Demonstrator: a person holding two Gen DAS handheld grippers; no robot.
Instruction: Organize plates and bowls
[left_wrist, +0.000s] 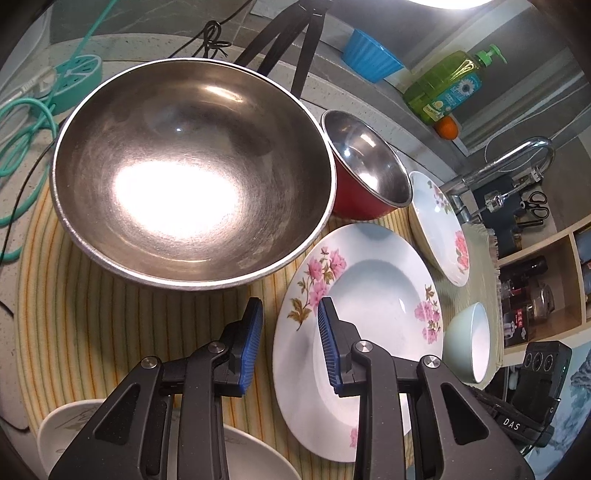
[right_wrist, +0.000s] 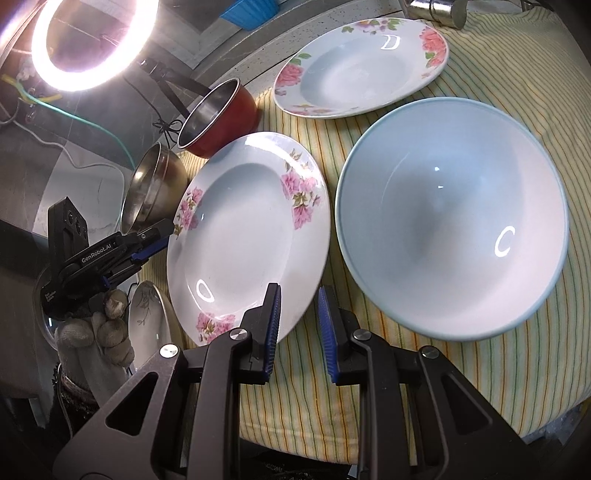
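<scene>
Plates and bowls spread on a striped cloth

Both claws, left gripper (left_wrist: 290, 325) and right gripper (right_wrist: 297, 314), are held released, empty; the flowered plate (right_wrist: 243, 229) is seen mid-frame, the blue bowl (right_wrist: 450, 218) at right

Ring light (right_wrist: 77, 44) bright, blown-out glare in steel bowl (left_wrist: 192, 173); fisheye warp, dark corners.

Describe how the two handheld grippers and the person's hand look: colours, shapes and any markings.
Both grippers, the left gripper and the right gripper, have black angular linkage arms with silver pivot pins and blue ribbed finger pads. Seen from the right wrist camera, the left unit's black body bears white "GenRobot.AI" lettering. The left hand holding it wears a pale knitted glove.
</scene>
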